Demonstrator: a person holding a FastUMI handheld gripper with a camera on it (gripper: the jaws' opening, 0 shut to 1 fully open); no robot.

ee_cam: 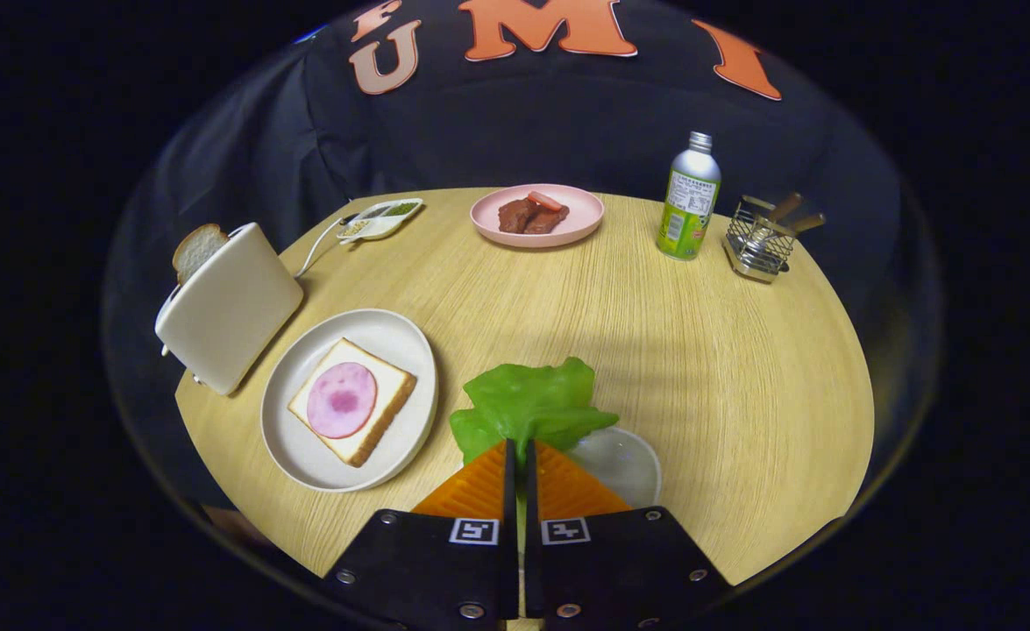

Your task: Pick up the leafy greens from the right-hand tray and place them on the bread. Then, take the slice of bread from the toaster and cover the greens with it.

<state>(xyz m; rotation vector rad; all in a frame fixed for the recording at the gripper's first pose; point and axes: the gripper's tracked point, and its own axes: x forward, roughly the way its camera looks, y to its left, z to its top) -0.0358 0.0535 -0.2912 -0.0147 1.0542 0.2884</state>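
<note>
My gripper is shut on the green lettuce leaf, which sticks out ahead of the fingertips and hangs above the small clear tray just right of the fingers. To the left, a white plate holds a slice of bread with a round pink ham slice on top. Further left stands a white toaster with a second bread slice poking out of its slot.
At the far side of the round wooden table sit a pink plate with meat pieces, a small white dish with a cord, a green drink bottle and a wire rack.
</note>
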